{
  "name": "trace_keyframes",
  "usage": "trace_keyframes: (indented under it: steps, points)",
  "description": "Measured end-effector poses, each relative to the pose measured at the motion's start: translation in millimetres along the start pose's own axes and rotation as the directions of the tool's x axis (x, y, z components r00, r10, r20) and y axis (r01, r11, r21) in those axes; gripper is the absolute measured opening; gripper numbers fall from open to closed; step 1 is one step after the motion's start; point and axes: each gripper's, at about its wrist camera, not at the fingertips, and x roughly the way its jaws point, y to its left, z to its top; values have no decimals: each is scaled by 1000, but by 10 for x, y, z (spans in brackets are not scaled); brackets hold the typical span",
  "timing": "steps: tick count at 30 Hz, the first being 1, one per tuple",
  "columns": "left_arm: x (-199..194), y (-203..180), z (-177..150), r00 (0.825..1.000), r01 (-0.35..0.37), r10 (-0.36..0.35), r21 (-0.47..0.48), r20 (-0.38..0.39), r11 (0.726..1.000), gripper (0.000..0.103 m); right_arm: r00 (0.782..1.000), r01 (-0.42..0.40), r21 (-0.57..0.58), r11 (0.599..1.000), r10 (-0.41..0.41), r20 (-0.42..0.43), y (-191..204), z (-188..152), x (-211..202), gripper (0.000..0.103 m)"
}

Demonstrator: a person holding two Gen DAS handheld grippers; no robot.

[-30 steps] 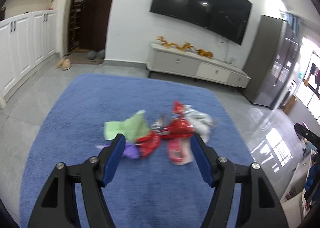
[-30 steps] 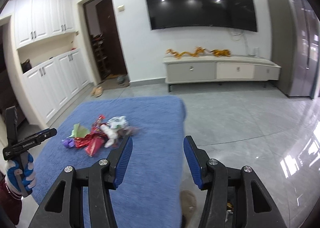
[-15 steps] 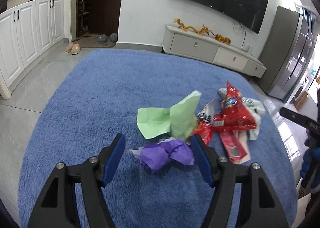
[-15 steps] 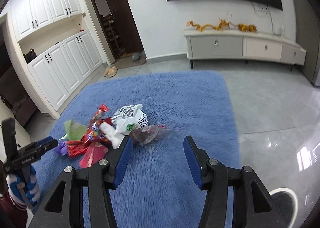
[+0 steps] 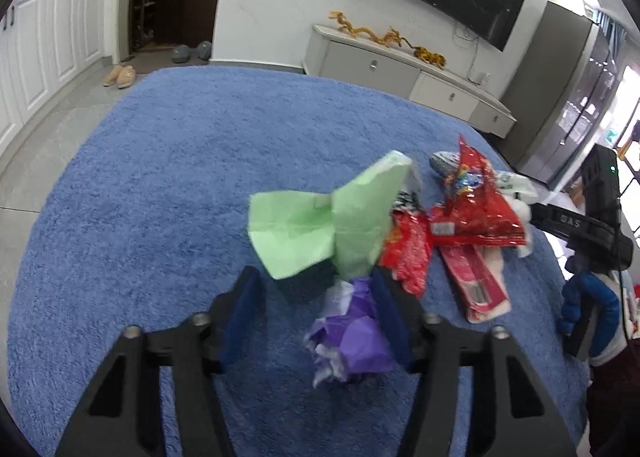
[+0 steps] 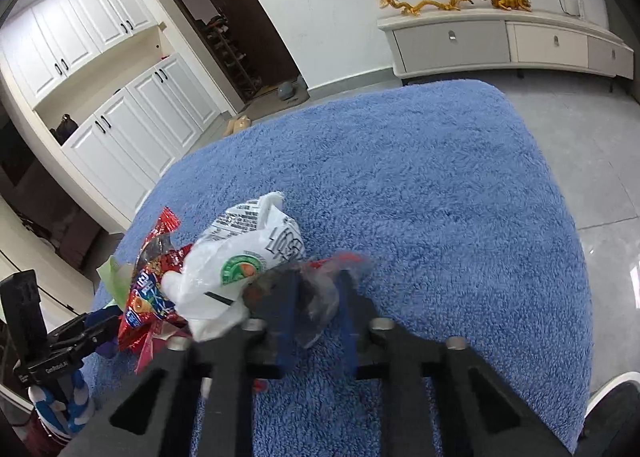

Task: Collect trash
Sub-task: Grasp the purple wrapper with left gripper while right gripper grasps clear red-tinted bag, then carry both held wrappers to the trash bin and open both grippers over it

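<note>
A heap of trash lies on the blue rug: green paper, a crumpled purple paper ball, red snack wrappers and a white plastic bag. My left gripper is open, its jaws around the purple ball, which rests against the right finger. My right gripper has narrowed around a clear crumpled wrapper with dark and red bits at the heap's right side; its fingers are blurred.
The rug lies on a grey tiled floor. A low white TV cabinet stands along the far wall, white cupboards on the left. Slippers lie near the doorway. The other hand's gripper shows at right.
Both grippers have moved down into the heap. The left now straddles the purple ball. The right jaws have closed in from wide open onto the clear wrapper.
</note>
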Motion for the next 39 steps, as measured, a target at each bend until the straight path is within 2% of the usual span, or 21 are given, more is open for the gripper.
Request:
trace_keyframes:
  steps: [1,3,6,14,22,27,34,39]
  points:
    - [-6,-22,-10,1000,20,-20,-1,-7,1000,42,1000,4,-13,1000,-4,11,19,-10,-53,7]
    - [-27,-83,-36,998,53,-53,1,-16,999,24,999,15,-33,999,-14,29,68,-40,-141,6]
    - [-91,-187,-117,999,49,-49,22,-2,999,21,997,34,-73,997,-29,74,182,-64,-378,5]
    - [-491,-269,-295,996,65,-64,-13,56,998,19,983,74,-144,987,-48,178,528,-104,-1017,5]
    - [-1063,-412,-365,990,43,-42,-5,136,999,18,968,78,-151,986,-38,250,605,-237,-1632,5]
    - [-1337,-643,-382,983,35,-40,28,178,999,18,956,73,-131,989,-32,292,527,-344,-2013,5]
    - [-1451,-1072,-321,979,69,-81,73,188,995,18,938,80,-99,992,-41,345,282,-479,-2477,5]
    - [-1424,-1388,-275,975,109,-126,100,184,989,18,940,60,-56,997,-37,339,88,-592,-2558,5]
